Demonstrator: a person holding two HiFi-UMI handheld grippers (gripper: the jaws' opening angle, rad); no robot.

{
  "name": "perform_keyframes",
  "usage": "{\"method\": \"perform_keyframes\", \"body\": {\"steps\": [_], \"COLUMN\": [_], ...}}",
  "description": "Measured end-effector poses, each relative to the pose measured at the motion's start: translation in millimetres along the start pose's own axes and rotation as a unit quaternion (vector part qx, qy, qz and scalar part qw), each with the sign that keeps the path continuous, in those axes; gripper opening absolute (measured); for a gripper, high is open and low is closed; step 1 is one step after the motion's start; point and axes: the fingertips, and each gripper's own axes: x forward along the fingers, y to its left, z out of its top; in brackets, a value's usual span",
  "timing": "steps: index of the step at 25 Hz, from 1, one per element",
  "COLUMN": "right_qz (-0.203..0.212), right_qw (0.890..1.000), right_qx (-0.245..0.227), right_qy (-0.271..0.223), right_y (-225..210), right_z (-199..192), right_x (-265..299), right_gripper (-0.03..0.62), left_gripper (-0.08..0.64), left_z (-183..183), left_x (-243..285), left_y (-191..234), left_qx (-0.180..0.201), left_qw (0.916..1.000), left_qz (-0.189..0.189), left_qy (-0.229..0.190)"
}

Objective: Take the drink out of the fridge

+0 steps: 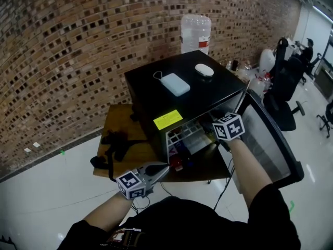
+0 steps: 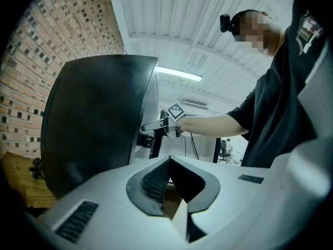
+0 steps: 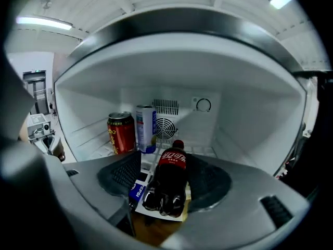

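A black mini fridge (image 1: 182, 82) stands on a wooden table (image 1: 117, 116) with its door (image 1: 270, 134) swung open to the right. My right gripper (image 1: 209, 130) reaches into the opening. Inside, a dark cola bottle (image 3: 169, 178) with a red label lies on its side, cap toward the back. It lies between the open jaws of my right gripper (image 3: 166, 186), whose pads stand clear of it. A blue Pepsi can (image 3: 138, 189) lies at the bottle's left. A red can (image 3: 120, 134) and a blue-white can (image 3: 146, 128) stand upright at the back left. My left gripper (image 1: 162, 169) hangs shut and empty in front of the fridge.
On the fridge top lie a white power bank (image 1: 175, 84) and a white oval object (image 1: 204, 70). A water jug (image 1: 196, 33) stands behind. A black strap-like object (image 1: 117, 145) lies on the table's left. Office chairs (image 1: 289, 82) stand at the right, a brick wall (image 1: 62, 61) at the left.
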Motion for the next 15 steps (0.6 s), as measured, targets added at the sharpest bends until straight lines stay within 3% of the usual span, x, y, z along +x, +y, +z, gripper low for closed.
{"method": "perform_keyframes", "body": {"steps": [2,3,15], "right_qz": [0.002,0.004,-0.033], "right_qw": [1.0,1.0,0.995], "right_qx": [-0.004,-0.006,-0.065], "right_qy": [0.011,0.017,0.07], "right_y": [-0.6,-0.9,-11.0], "right_z": [3.3,3.6,-4.1], "right_x": [12.3,18.1,61.8], "right_gripper": [0.296,0.332,0.333], "left_gripper": [-0.008,-0.008,-0.008], "left_z": [0.8,1.4,-8.6], "left_x": [-0.1,-0.3,-12.3], "left_y": [-0.3,-0.4,-2.8], "left_qx": [0.0,-0.002,0.003], "left_qw": [1.0,1.0,0.9999], "left_qz": [-0.003,-0.004,-0.002], "left_qy": [0.003,0.004,0.012]}}
